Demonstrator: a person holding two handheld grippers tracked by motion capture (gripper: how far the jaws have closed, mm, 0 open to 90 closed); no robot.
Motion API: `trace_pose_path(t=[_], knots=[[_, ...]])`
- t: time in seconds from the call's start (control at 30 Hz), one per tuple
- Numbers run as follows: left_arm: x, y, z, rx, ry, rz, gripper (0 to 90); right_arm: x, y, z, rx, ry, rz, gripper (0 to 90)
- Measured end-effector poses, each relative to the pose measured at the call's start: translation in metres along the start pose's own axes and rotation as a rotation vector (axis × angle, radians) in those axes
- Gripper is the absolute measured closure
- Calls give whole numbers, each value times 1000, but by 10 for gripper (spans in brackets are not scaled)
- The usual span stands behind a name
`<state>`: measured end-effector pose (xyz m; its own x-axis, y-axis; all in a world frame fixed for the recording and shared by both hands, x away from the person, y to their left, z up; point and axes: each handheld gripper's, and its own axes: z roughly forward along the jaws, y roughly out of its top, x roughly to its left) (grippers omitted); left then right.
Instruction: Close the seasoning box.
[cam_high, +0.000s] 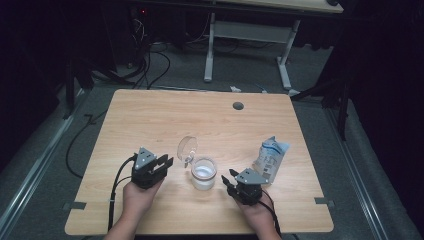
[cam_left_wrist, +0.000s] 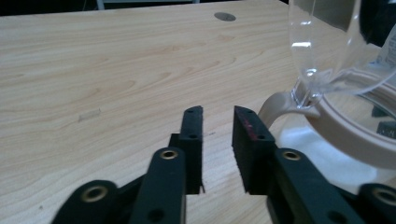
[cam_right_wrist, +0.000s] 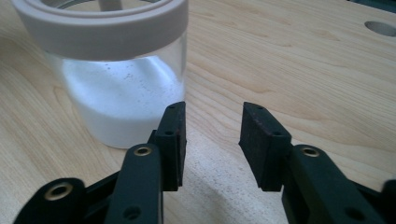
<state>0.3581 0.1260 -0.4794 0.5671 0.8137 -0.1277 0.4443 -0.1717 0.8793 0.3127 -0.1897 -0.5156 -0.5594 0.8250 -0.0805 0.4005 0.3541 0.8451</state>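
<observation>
Clear glass jar with beige rim (cam_high: 204, 173), white powder inside, stands mid-front on light wooden surface (cam_high: 150, 115), its clear hinged lid (cam_high: 188, 148) flipped up and open. Left tool (cam_high: 165, 162) sits just left of jar, jaws apart with a narrow gap, nothing between them, tips near lid hinge (cam_left_wrist: 280, 100). Right tool (cam_high: 227, 181) just right of jar, jaws apart, empty, low over surface, jar (cam_right_wrist: 116, 70) close beside its left jaw. White and blue plastic pouch (cam_high: 270, 156) stands right of jar, beyond right tool
</observation>
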Motion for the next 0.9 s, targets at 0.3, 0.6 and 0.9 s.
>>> trace_pose_path(t=[0.3,0.6,0.9], knots=[[-7,14,10,-25,-13,-10,890,4,-1,1,3,18,-7,706],[-8,20,16,-30,-23,-17,897,6,-1,-1,14,23,-16,883],[-12,19,19,-39,-45,-24,898,11,0,1,23,46,-38,900]])
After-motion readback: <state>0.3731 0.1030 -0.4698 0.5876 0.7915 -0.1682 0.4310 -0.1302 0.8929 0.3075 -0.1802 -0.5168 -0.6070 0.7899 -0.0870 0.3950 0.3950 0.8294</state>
